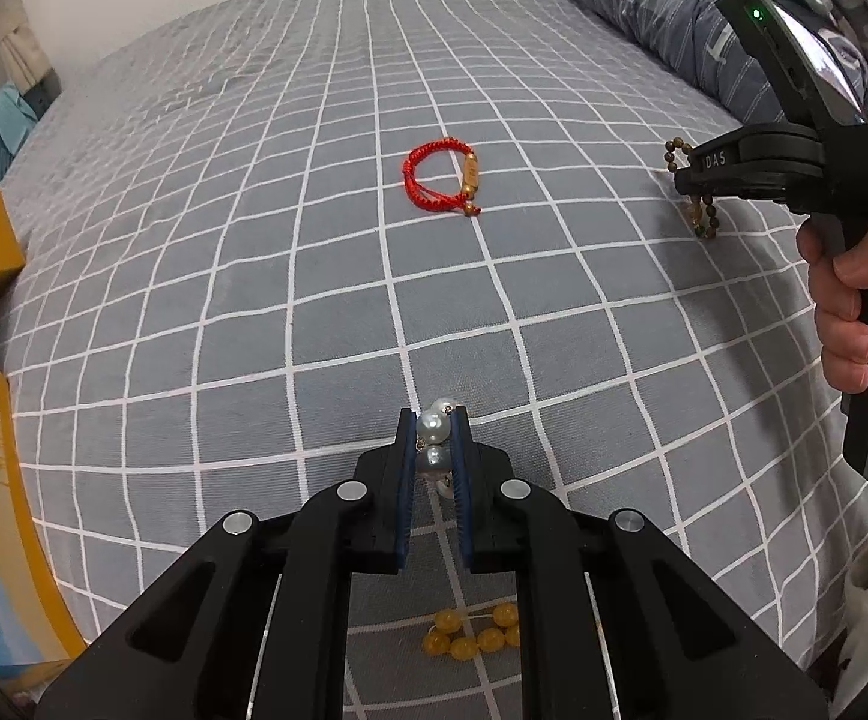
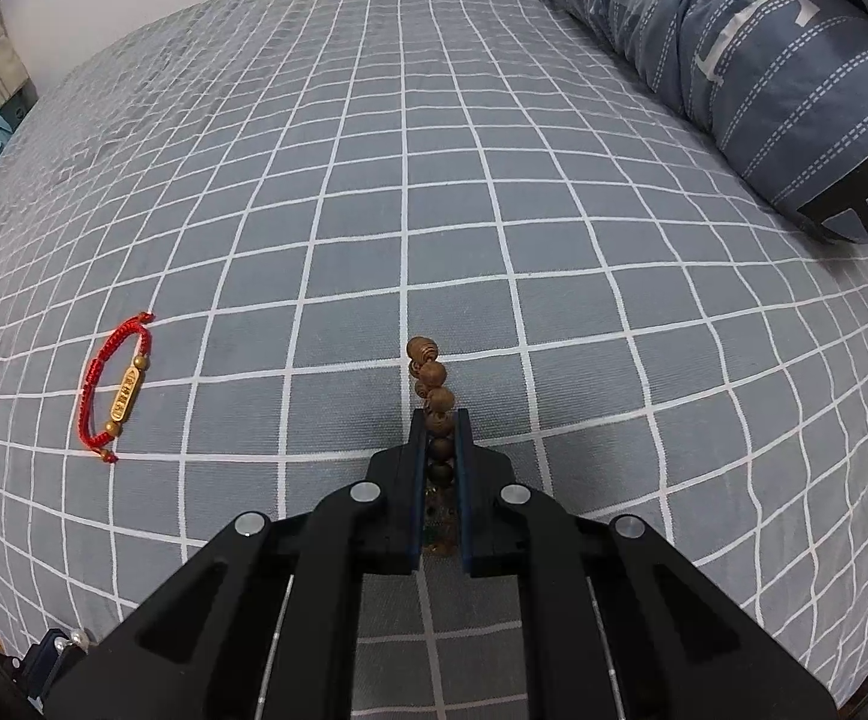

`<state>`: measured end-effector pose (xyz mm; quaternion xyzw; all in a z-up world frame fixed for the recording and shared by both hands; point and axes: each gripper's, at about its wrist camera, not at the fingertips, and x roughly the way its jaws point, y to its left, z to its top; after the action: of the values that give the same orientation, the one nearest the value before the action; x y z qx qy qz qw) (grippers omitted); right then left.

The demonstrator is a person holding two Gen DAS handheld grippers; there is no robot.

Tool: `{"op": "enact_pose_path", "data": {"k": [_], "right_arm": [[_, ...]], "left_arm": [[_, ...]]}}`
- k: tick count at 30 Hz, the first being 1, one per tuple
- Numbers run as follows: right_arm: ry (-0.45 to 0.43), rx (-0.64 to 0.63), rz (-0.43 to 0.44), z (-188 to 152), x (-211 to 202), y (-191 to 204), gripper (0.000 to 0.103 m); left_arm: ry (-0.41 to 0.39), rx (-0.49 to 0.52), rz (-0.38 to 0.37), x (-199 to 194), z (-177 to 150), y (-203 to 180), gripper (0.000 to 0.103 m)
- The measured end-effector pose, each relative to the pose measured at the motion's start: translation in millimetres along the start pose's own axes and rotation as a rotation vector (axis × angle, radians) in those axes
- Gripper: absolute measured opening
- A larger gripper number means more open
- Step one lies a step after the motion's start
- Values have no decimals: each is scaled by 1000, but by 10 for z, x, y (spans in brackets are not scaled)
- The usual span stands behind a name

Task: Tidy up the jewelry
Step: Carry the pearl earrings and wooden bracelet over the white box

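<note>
Left wrist view: your left gripper [image 1: 434, 438] has its 2 fingers [image 1: 403, 480] drawn almost together on the pearl bracelet [image 1: 434, 427]. 2 pearls sit between the pads, 1 pokes out beyond the tips, and another hangs just below the fingers. Pearls are hard, smooth and round, so expect them to roll or squirt out of a pinch; the strand itself is limp and light. Judge the better hold to be across the cord between 2 beads, or with a bead seated squarely mid-pad.

Right wrist view: your right gripper [image 2: 439, 420] is likewise nearly closed, its fingers [image 2: 416, 480] clamping the wooden bead bracelet [image 2: 434, 378]. A short run of beads stands up past the tips, more sit between the pads, and the rest droops beneath the fingers. Wooden beads are light and less slippery than pearl, but the loop will swing freely, so treat it as a dangling chain.

Not held: the red cord bracelet [image 1: 441, 175] lies flat on the bed [image 1: 254, 240], well ahead of the left fingers and far to the left of the right fingers. It is soft and flexible; its gold tube bead [image 2: 126, 397] is the 1 stiff part. The yellow bead bracelet [image 1: 476, 633] lies on the bed behind and below the left fingers.
</note>
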<state>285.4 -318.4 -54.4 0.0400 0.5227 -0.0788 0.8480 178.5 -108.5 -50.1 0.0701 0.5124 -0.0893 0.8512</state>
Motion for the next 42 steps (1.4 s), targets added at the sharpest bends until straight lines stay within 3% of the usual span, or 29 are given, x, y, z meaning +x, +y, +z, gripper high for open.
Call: {"op": "enact_pose_path", "data": {"k": [15, 24, 31, 42], "right_arm": [[-55, -13, -11, -14, -430, 156, 7], [-105, -38, 7, -64, -784, 390, 7], [-161, -74, 42, -70, -1124, 698, 7], [-269, -198, 144, -212, -1741, 1574, 7]], "left_arm": [[-54, -31, 6, -344, -21, 177, 11], [-102, -79, 37, -705, -64, 496, 11], [-154, -156, 69, -1074, -58, 949, 11], [-212, -255, 118, -1528, -120, 1629, 11]]}}
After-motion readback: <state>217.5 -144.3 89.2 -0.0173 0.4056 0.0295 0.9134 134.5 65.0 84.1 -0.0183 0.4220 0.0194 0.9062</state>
